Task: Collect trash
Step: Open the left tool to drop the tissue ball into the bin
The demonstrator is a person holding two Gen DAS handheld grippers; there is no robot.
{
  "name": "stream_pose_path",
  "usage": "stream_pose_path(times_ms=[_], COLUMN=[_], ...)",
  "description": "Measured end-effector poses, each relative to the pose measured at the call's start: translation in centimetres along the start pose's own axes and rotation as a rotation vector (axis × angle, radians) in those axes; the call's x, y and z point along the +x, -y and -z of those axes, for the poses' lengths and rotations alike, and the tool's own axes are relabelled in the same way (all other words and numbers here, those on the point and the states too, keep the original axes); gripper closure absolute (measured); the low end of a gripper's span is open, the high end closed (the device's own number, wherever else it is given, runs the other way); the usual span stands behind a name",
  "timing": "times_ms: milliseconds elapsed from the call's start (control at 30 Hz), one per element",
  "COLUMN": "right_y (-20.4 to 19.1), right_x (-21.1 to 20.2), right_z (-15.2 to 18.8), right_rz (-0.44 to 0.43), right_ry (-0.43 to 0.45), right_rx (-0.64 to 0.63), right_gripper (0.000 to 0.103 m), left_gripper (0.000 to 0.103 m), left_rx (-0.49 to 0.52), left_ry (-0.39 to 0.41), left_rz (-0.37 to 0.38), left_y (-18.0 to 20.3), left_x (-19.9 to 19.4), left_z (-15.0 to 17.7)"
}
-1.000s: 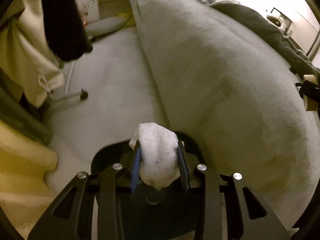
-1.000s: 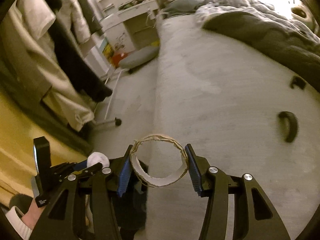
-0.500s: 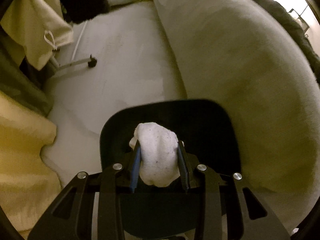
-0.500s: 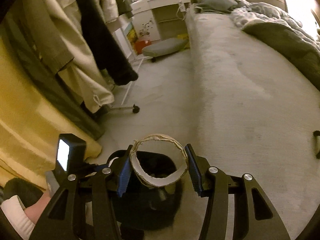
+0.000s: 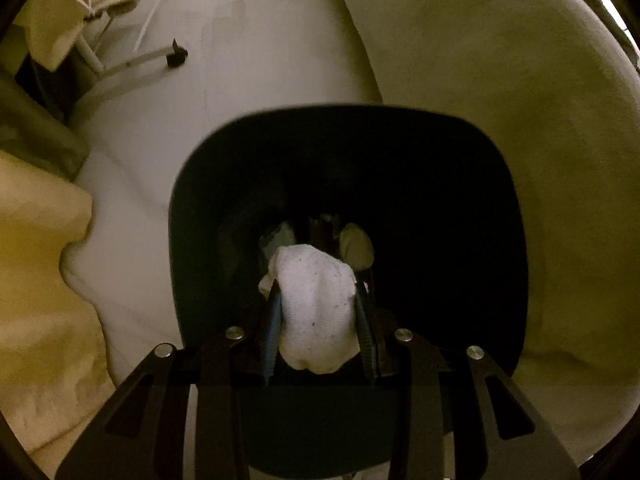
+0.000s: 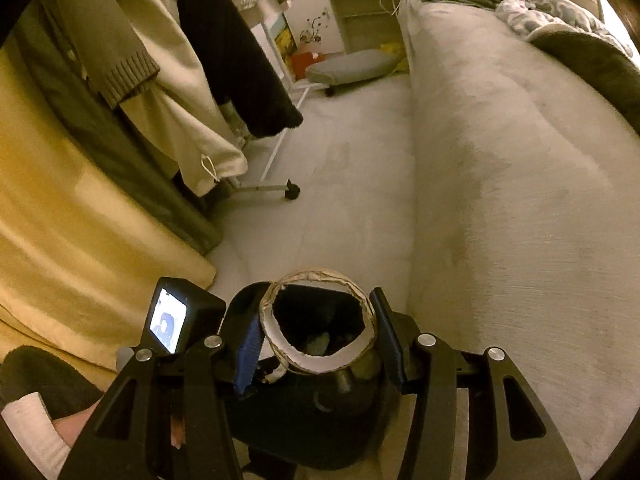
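Your left fingers [image 5: 273,332] are pinched narrow on a crumpled white tissue wad [image 5: 316,312], blue pads pressed into its two sides, the wad bulging out past the tips. Your left gripper [image 5: 318,336] points almost straight down, and directly beyond the wad lies the dark mouth of the black trash bin [image 5: 460,200]; pale scraps already sit at the bottom. So the wad hangs over the opening, well inside the rim on every side, and by my reading it would fall in once you let the pads part.

Your right gripper [image 6: 316,340] holds a cardboard tape-roll core [image 6: 320,320], set somewhat wider, pads on the ring's outer wall to left and right. The ring's hole faces the camera, its axis running along the fingers. Through it you can see the same bin [image 6: 248,300], sitting low and slightly left of the ring; this hand looks to need a little more travel that way before release. The left hand is the nearer one to a clean drop.

Beyond lie pale carpet [image 6: 340,184], the bed's edge [image 6: 520,160] to the right, and hanging clothes [image 6: 180,80] to the left. No brand, label or legible writing shows on either item.
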State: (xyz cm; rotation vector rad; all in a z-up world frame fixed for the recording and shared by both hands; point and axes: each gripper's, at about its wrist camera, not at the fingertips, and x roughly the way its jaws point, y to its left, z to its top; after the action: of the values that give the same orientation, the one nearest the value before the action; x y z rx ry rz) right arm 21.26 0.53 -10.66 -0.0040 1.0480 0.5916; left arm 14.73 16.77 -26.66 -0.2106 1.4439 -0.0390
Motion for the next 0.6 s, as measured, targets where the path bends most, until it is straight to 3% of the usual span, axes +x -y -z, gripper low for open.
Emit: stream_pose_path(times_ms=[100,167,267,600], right_y=[-0.2,-0.4,-0.3,0.1], right_x=[1.3,2.3,3.5,6.1], right_z=[0.0,0.0,0.1,1.2], right_rz=[0.002,0.004,0.012,0.028], right_ry=[-0.033,-0.059,-0.086,-0.147], right_rx=[-0.011,-0.020,-0.028,-0.024], right_gripper=[0.051,0.051,0.051,0.051], left_gripper=[0.060,0.046,0.033,0.028], left_rx=[0.002,0.009,0.009,0.029], left_ry=[-0.025,-0.024,-0.002,0.088], left_rz=[-0.004,-0.002,0.020,0.069], left_y=[-0.3,-0.4,-0.6,-2.1], left_x=[0.6,0.5,-0.3,-3.5], left_z=[0.2,0.4,0.7,1.4])
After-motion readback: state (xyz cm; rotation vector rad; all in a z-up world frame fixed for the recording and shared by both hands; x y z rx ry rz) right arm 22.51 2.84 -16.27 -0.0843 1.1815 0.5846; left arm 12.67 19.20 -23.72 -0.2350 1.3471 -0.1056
